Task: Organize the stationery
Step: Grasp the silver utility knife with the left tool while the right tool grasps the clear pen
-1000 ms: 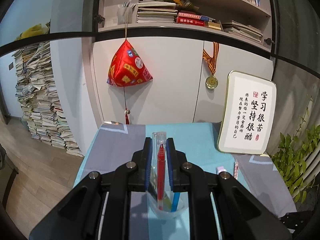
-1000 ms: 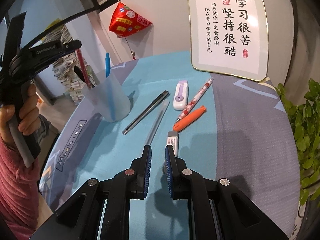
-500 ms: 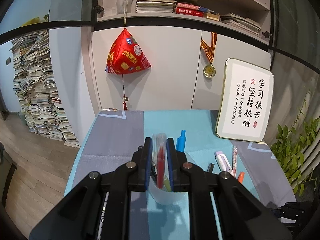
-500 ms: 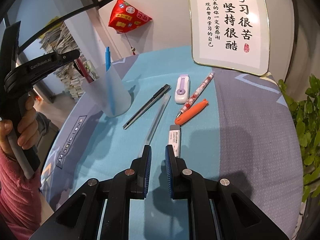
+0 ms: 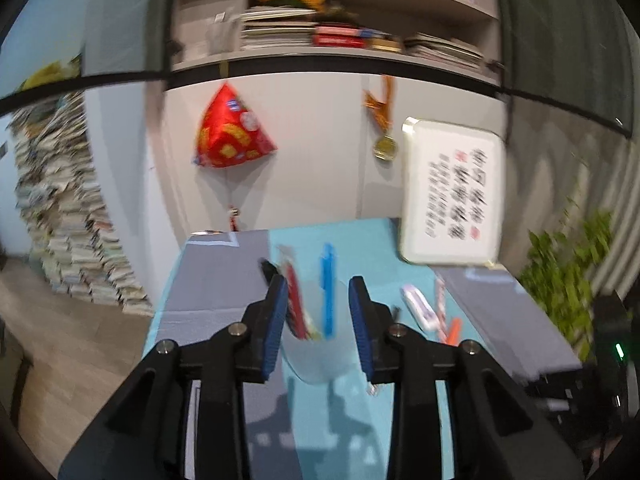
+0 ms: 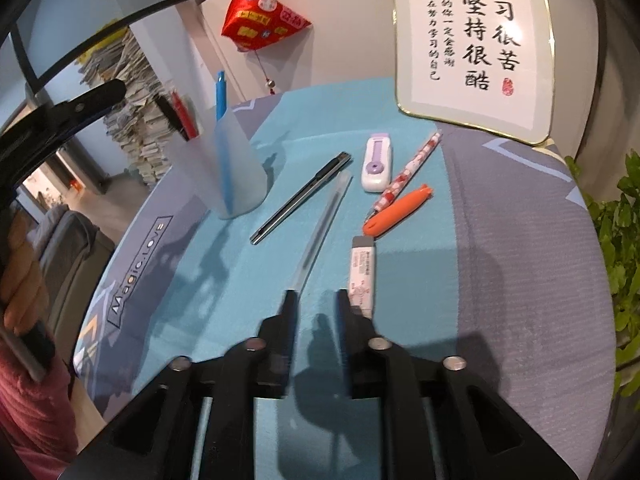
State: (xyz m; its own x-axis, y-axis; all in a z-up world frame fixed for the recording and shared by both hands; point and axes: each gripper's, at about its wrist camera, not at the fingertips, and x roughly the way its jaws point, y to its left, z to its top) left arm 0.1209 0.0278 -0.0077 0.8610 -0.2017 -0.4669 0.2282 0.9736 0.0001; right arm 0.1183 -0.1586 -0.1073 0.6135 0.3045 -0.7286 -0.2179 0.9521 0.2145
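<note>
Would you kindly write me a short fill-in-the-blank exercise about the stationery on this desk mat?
1. The blue pen stands upright in the translucent ____.
2. The clear pen lies between the eraser and the black ____ knife.
3. The purple-and-white correction tape lies beside the ____-and-white patterned pen.
4. Nothing sits between the fingers of the ____ gripper, which hovers over bare mat.

Missing words: cup; utility; red; right

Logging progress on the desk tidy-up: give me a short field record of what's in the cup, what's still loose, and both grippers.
in cup: blue pen, red pen, a dark pen
loose on mat: utility knife, clear pen, purple-white case, patterned pen, orange pen, eraser
left gripper: jaws just opened, nothing held, red pen released into cup
right gripper: jaws just opened, empty, above clear pen's near end
</note>
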